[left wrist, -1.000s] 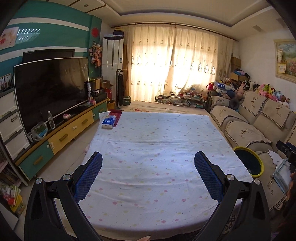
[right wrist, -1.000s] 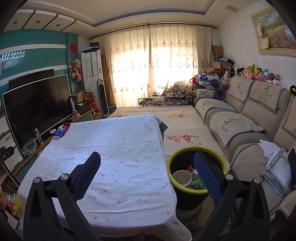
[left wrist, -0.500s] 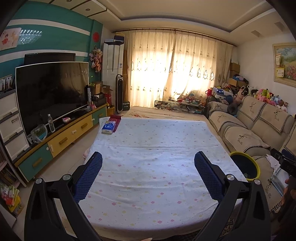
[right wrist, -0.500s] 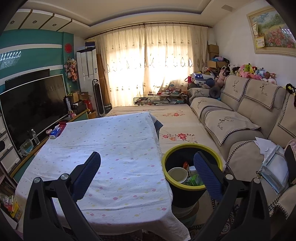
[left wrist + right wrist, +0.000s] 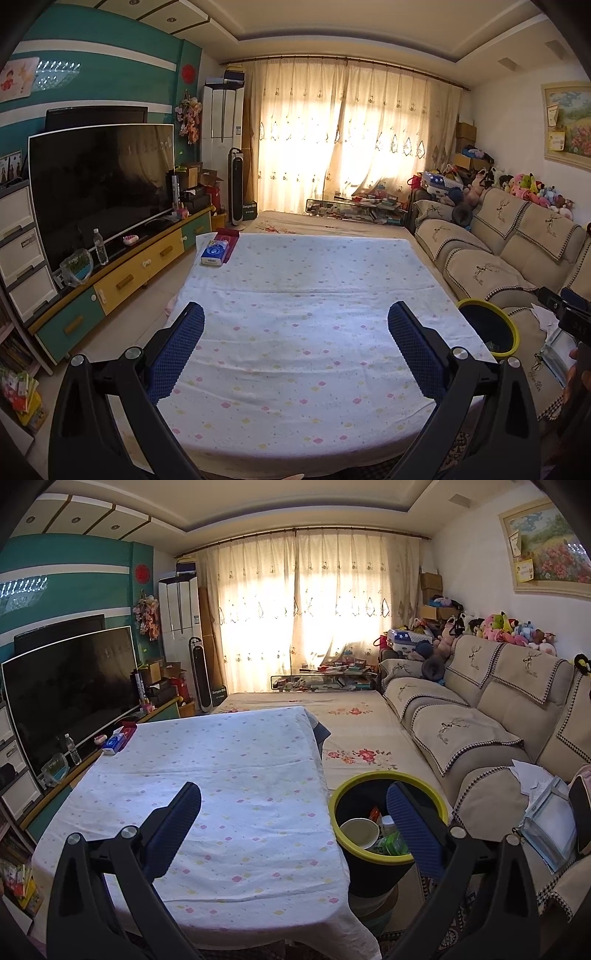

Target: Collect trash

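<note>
Hovering over table (image 5: 295,295), left gripper (image 5: 295,321) spread wide, empty, right gripper (image 5: 293,801) likewise, bin (image 5: 373,871) beside.

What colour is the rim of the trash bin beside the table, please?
The trash bin has a yellow-green rim on a dark body, clearest in the right wrist view.

I observe the trash bin (image 5: 388,864), black with a yellow-green rim, standing upright on the floor between the table's right edge and the sofa. Inside it I see a white paper cup (image 5: 358,832), a green plastic bottle (image 5: 391,843) and an orange-red wrapper (image 5: 373,813).
</note>
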`<action>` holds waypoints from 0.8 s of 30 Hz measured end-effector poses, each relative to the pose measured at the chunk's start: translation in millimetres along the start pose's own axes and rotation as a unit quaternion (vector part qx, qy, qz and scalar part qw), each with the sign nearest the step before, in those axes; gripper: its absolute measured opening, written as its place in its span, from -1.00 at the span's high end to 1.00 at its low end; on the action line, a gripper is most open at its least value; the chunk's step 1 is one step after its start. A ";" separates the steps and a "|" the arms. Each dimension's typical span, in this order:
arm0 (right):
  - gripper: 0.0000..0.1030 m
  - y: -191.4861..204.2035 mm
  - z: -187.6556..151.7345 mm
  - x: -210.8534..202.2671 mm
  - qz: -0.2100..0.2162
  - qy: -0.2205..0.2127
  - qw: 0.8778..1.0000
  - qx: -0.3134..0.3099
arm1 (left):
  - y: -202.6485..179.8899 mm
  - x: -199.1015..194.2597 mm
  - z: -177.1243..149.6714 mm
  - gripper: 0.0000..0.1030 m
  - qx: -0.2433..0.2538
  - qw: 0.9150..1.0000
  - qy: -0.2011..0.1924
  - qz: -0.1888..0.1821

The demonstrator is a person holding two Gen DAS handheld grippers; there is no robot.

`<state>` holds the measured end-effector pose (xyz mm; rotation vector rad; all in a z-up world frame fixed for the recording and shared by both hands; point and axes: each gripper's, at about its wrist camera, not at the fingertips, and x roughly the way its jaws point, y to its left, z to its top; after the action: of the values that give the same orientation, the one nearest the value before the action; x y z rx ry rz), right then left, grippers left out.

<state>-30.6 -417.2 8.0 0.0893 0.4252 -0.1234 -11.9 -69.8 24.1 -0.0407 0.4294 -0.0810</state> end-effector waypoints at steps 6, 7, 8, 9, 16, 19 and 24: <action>-0.86 0.5 -0.6 1.2 0.000 0.001 1.000 0.000 | -1.1 -0.8 0.5 -0.90 0.003 1.000 -0.002 -0.001; -0.86 0.6 -0.9 1.0 0.000 0.001 1.000 0.000 | -1.2 -0.9 0.5 -0.90 0.003 1.000 -0.002 -0.001; -0.86 0.4 -0.7 1.1 0.001 0.001 1.000 0.000 | -1.6 -0.6 0.3 -0.90 0.003 1.000 -0.002 -0.001; -0.86 0.5 -0.8 1.3 0.001 0.002 1.000 0.000 | -1.9 -0.4 0.2 -0.90 0.004 1.000 -0.001 -0.001; -0.86 0.8 -3.7 4.0 0.002 0.004 1.000 0.001 | -2.3 -1.1 0.0 -0.90 0.003 1.000 -0.002 0.000; -0.86 0.4 -4.3 4.4 0.003 0.004 1.000 0.001 | -1.7 -1.3 0.5 -0.90 0.003 1.000 -0.002 0.000; -0.86 -0.1 -7.2 5.6 0.004 0.006 1.000 0.002 | -3.2 -0.6 -0.4 -0.90 0.004 1.000 0.000 -0.002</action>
<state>-28.5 -417.0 -0.8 0.0950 0.4365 -0.1162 -12.9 -72.9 24.2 -0.0344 0.4297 -0.0861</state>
